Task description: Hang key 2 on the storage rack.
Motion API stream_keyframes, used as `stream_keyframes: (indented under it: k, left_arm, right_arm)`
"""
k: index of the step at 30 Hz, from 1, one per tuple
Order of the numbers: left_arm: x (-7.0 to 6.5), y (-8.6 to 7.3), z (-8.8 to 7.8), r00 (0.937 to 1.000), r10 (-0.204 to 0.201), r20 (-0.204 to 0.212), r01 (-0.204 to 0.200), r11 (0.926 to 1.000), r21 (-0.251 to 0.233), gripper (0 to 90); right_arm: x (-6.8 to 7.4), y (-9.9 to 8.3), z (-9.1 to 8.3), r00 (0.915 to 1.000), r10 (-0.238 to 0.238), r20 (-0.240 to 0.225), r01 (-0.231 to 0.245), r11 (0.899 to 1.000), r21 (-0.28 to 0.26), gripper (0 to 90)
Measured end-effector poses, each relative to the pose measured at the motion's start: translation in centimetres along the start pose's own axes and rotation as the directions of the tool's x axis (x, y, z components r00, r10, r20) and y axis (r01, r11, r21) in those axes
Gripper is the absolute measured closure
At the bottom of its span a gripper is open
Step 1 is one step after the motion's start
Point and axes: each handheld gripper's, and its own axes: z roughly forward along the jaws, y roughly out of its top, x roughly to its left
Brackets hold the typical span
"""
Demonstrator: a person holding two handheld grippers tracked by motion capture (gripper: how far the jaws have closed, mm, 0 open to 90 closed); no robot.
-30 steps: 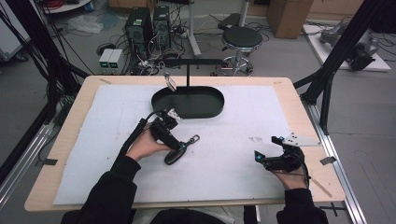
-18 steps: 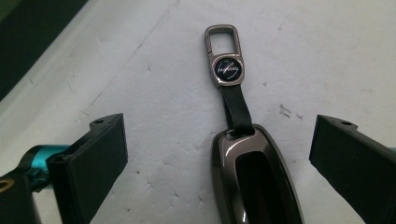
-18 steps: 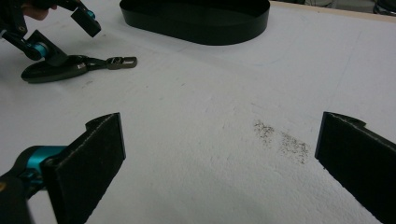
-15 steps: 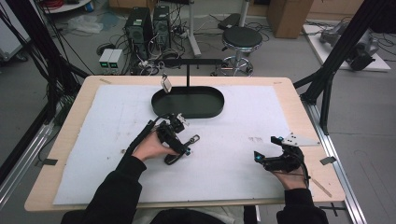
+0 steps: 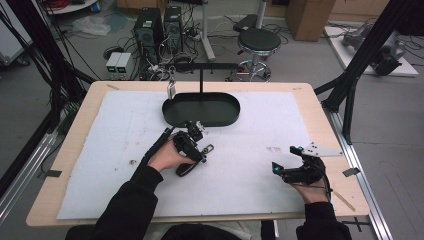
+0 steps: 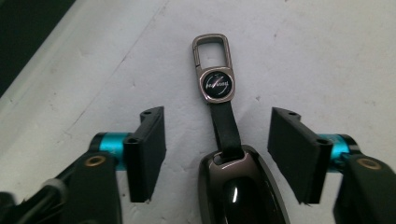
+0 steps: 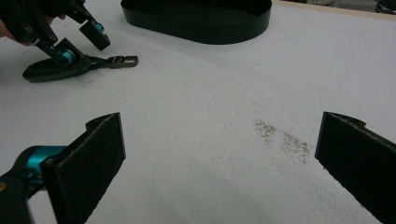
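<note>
While left hand-held gripper (image 6: 217, 154) straddled key fob (image 6: 238, 186), jaws just closing, half-open, pads not touching; grasp step, next squeeze onto fob.

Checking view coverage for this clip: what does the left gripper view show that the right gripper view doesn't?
Left gripper view alone: the round logo badge on the key fob, its strap running between the left gripper jaws, which have just been closing but stand clear of it. Right gripper view alone: the black oval tray, a dirt smudge, the wide-open right gripper. Both: the fob, its metal clip and the white mat.
</note>
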Motion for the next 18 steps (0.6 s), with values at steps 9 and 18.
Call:
stream_keyframes:
  k: [9,18]
  left_arm:
    - [-0.8,0.6,0.6,0.999,0.007,-0.044,-0.005,0.9993,0.038,59.1]
    - [-1.9,0.7,0.6,0.9977,-0.006,-0.068,0.009,0.9992,0.039,76.8]
  right_arm:
    - [0.1,0.0,0.0,1.0,-0.001,0.003,0.001,1.0,0.002,0.8]
    - [0.1,0.0,0.0,1.0,-0.006,0.003,0.006,1.0,-0.004,0.8]
